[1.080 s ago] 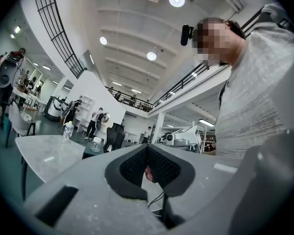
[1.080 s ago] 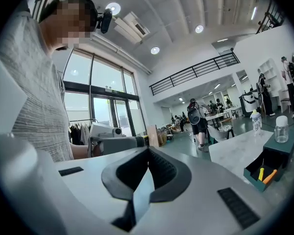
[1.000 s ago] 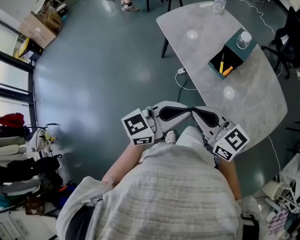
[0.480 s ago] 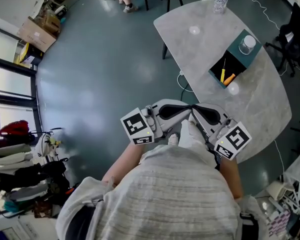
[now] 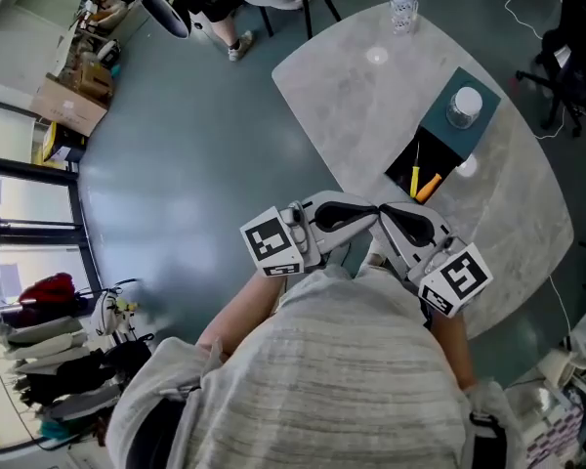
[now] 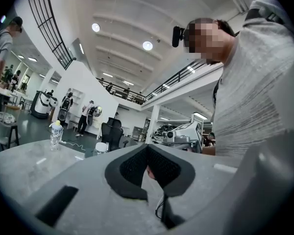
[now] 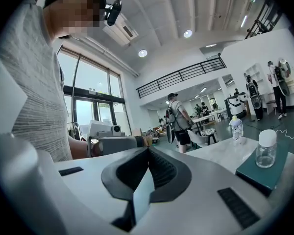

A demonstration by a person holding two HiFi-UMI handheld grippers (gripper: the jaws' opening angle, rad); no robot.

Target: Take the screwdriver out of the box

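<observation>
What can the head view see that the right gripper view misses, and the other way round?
Only the head view looks into the open box, where a yellow-handled tool and an orange-handled tool lie. Only the right gripper view shows ceiling lights and a person with a backpack. Both show the clear jar on the teal lid and the small bottle on the table.

Left gripper [image 5: 356, 219] and right gripper [image 5: 397, 222] meet tip to tip mid-frame; upper right, the desk [image 5: 344, 86] carries an open box [image 5: 406, 160] holding a screwdriver [image 5: 414, 181].
</observation>
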